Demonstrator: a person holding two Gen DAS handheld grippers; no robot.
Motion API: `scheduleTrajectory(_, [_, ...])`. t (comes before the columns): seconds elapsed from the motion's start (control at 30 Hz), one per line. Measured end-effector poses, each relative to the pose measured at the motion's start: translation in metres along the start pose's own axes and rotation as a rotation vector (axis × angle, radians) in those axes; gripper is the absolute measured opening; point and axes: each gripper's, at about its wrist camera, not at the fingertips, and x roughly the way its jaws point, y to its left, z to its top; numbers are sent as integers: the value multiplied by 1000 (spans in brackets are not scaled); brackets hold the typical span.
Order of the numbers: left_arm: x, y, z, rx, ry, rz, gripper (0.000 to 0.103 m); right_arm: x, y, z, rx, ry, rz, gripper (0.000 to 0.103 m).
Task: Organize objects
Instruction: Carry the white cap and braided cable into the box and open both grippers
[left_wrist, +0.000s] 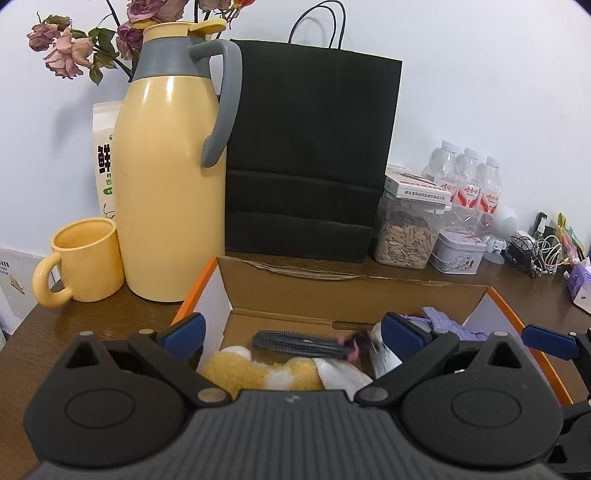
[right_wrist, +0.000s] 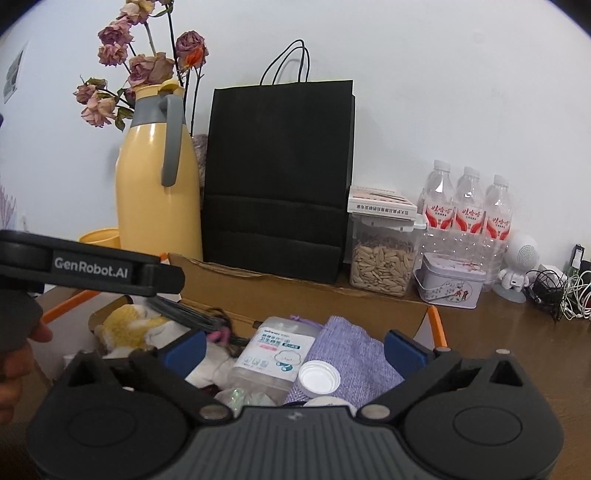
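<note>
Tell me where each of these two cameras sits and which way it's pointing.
Left wrist: sits on the left gripper, over the cardboard box, facing the wall; its open blue fingers show, plus the right gripper's fingertip at the right edge.
Right wrist: sits on the right gripper, further right over the same box, facing the wall; its open fingers, the left gripper's side and a hand show.
Shared: box, yellow jug, black bag, water bottles.

A glossy, smooth finish is shown by the yellow thermos jug (left_wrist: 166, 192); matt paper by the black bag (left_wrist: 310, 155); raw corrugated cardboard by the box (left_wrist: 351, 295); woven cloth by the purple pouch (right_wrist: 354, 354); dark polished wood by the table (right_wrist: 517, 339).
</note>
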Motion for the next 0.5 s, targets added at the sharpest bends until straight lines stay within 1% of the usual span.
scheduleTrajectory(0.23, [-11,0,1,2,-21,-5,103,-5,-1,1,12,-6,6,103])
scheduleTrajectory(0.5, [-43,6,-8,3,-57,11,103,-24,5,1,3,-28,17,103])
